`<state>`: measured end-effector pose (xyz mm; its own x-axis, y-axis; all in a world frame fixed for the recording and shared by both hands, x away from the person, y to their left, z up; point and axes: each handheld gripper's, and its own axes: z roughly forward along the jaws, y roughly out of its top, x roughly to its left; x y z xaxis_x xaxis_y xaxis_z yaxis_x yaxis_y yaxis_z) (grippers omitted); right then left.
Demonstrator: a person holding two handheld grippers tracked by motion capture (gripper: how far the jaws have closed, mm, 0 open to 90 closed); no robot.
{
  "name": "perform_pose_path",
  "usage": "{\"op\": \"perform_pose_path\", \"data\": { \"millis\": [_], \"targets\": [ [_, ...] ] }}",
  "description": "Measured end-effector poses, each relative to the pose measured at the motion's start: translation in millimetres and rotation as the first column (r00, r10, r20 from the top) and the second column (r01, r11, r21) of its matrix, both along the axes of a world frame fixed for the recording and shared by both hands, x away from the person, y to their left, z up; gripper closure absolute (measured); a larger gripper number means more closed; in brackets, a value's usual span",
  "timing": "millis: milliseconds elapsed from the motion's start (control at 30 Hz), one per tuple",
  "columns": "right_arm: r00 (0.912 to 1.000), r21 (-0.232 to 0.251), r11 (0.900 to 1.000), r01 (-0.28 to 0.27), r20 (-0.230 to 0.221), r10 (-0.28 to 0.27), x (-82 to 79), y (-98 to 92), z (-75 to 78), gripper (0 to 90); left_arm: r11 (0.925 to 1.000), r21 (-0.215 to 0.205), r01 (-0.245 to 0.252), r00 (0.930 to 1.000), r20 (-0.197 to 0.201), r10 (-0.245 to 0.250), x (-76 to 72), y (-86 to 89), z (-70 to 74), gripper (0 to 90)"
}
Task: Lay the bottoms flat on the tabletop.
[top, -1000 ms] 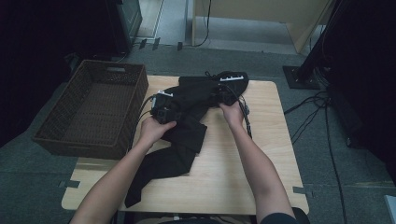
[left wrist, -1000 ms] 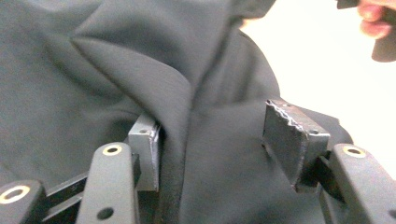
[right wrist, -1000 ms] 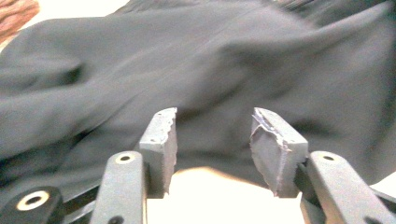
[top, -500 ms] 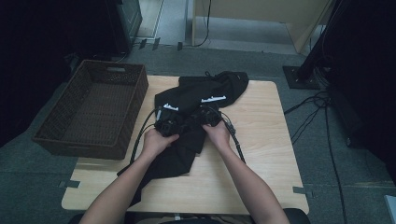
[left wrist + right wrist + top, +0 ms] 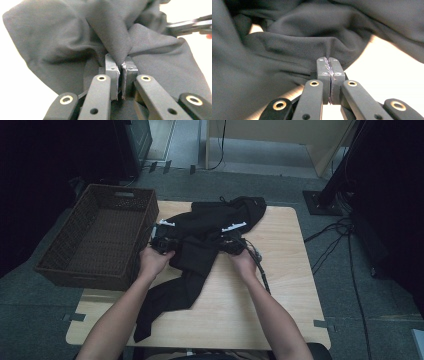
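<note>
A black garment point(image 5: 210, 220) lies crumpled across the wooden table point(image 5: 280, 285), one long part trailing toward the near left corner. My left gripper point(image 5: 170, 244) sits at the garment's left side. In the left gripper view its jaws point(image 5: 121, 66) have just been closing and now pinch a raised fold of the dark cloth point(image 5: 75, 37). My right gripper point(image 5: 227, 245) is at the garment's right side. Its jaws point(image 5: 328, 62) have just been closing too, and the pads meet on the cloth's edge point(image 5: 312, 47). The right gripper's jaws point(image 5: 190, 25) also show far off in the left gripper view.
A brown wicker basket point(image 5: 122, 190) stands at the table's left edge, close beside my left hand. Cables point(image 5: 340, 240) run over the floor to the right. Bare wood lies in front of and to the right of the garment.
Both hands came down onto the middle of the garment, then spread apart, the left one going left toward the basket. The cloth between them is pulled wider.
</note>
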<state>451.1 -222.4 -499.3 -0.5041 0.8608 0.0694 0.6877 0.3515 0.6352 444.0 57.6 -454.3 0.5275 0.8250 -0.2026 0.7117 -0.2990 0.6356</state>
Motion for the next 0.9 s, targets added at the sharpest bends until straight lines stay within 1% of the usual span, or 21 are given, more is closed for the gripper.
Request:
{"op": "perform_pose_path", "data": {
  "millis": [67, 133, 167, 200, 300, 333, 433, 467, 500, 533, 567, 600, 633, 667, 700, 733, 767, 800, 833, 867, 900],
  "targets": [
    [0.9997, 0.007, 1.000, 0.004, 0.024, -0.004, -4.0, -15.6, 5.8, 90.0, 1.0000, 0.008, -0.004, 1.0000, -0.007, 0.004, 2.7, 4.7, 3.0, 86.3],
    [0.9991, 0.004, 1.000, 0.023, 0.037, -0.023, -10.7, -33.3, 12.9, 90.0, 0.9997, 0.020, -0.014, 0.9999, 0.003, 0.014, 4.6, 7.8, 5.4, 86.2],
    [0.9987, 0.006, 0.999, 0.035, 0.037, -0.035, -14.2, -43.2, 15.8, 90.0, 0.9997, 0.018, -0.016, 0.9999, 0.003, 0.016, 6.0, 9.2, 6.3, 86.1],
    [0.9986, -0.005, 0.999, 0.034, 0.040, -0.034, -16.9, -54.2, 18.2, 90.0, 0.9996, 0.019, -0.022, 0.9998, 0.003, 0.021, 7.4, 10.4, 7.1, 85.9],
    [0.9962, -0.015, 0.997, 0.081, 0.034, -0.080, -26.4, -84.5, 22.6, 90.0, 0.9990, 0.027, -0.037, 0.9993, -0.003, 0.037, 11.7, 13.6, 7.8, 86.1],
    [0.9953, -0.013, 0.996, 0.091, 0.035, -0.090, -29.2, -93.8, 24.0, 90.0, 0.9986, 0.038, -0.038, 0.9993, -0.005, 0.038, 12.6, 13.9, 7.6, 86.4],
    [0.9900, -0.034, 0.990, 0.136, 0.043, -0.134, -37.3, -120.6, 28.3, 90.0, 0.9968, 0.060, -0.052, 0.9987, 0.000, 0.052, 14.0, 15.0, 8.4, 86.8],
    [0.9867, -0.037, 0.987, 0.159, 0.041, -0.157, -38.9, -130.3, 28.8, 90.0, 0.9956, 0.063, -0.069, 0.9976, 0.000, 0.069, 15.6, 17.1, 8.7, 86.9],
    [0.9805, -0.054, 0.979, 0.194, 0.040, -0.192, -40.6, -143.3, 29.3, 90.0, 0.9945, 0.062, -0.085, 0.9963, -0.006, 0.086, 16.9, 18.3, 8.7, 86.9],
    [0.9759, -0.059, 0.974, 0.217, 0.037, -0.215, -41.5, -151.4, 29.4, 90.0, 0.9923, 0.062, -0.107, 0.9940, -0.017, 0.108, 18.7, 19.9, 8.5, 87.0],
    [0.9686, -0.065, 0.967, 0.248, 0.041, -0.245, -42.5, -162.8, 29.7, 90.0, 0.9900, 0.062, -0.127, 0.9915, -0.022, 0.129, 20.3, 21.1, 8.5, 87.0],
    [0.9601, -0.066, 0.958, 0.279, 0.043, -0.276, -43.4, -173.6, 29.9, 90.0, 0.9876, 0.051, -0.149, 0.9880, -0.033, 0.151, 22.0, 21.9, 8.2, 86.7],
    [0.9522, -0.052, 0.951, 0.305, 0.038, -0.303, -44.0, -182.7, 29.9, 89.0, 0.9836, 0.038, -0.176, 0.9831, -0.044, 0.178, 23.4, 21.1, 7.3, 85.4],
    [0.9469, -0.022, 0.947, 0.321, 0.026, -0.320, -44.4, -188.2, 29.7, 86.7, 0.9835, 0.021, -0.180, 0.9825, -0.045, 0.181, 24.2, 19.1, 6.2, 82.4],
    [0.9472, 0.002, 0.947, 0.320, 0.021, -0.320, -45.1, -189.1, 29.7, 79.9, 0.9866, 0.000, -0.163, 0.9854, -0.050, 0.163, 24.2, 16.3, 5.6, 75.4],
    [0.9484, 0.019, 0.949, 0.315, 0.032, -0.315, -46.0, -186.8, 31.0, 74.1, 0.9900, -0.011, -0.140, 0.9890, -0.048, 0.140, 22.7, 13.0, 6.0, 68.2],
    [0.9529, 0.040, 0.954, 0.298, 0.046, -0.300, -47.2, -183.8, 33.6, 72.7, 0.9925, -0.028, -0.119, 0.9921, -0.044, 0.117, 20.4, 9.2, 7.5, 62.3],
    [0.9550, 0.081, 0.955, 0.286, 0.059, -0.291, -48.6, -179.8, 37.4, 67.8, 0.9942, -0.050, -0.096, 0.9947, -0.042, 0.094, 18.2, 5.5, 9.8, 55.7],
    [0.9565, 0.124, 0.955, 0.269, 0.081, -0.280, -49.8, -175.3, 41.7, 65.4, 0.9952, -0.062, -0.075, 0.9966, -0.037, 0.073, 15.3, 1.6, 13.1, 50.3],
    [0.9583, 0.156, 0.955, 0.253, 0.094, -0.270, -51.1, -169.7, 46.4, 63.7, 0.9958, -0.081, -0.044, 0.9987, -0.028, 0.042, 10.7, -3.7, 17.4, 47.7],
    [0.9645, 0.188, 0.957, 0.219, 0.106, -0.242, -51.6, -162.1, 50.9, 60.4, 0.9949, -0.097, -0.026, 0.9993, -0.031, 0.023, 7.6, -7.3, 19.3, 44.1]
  ]
}}
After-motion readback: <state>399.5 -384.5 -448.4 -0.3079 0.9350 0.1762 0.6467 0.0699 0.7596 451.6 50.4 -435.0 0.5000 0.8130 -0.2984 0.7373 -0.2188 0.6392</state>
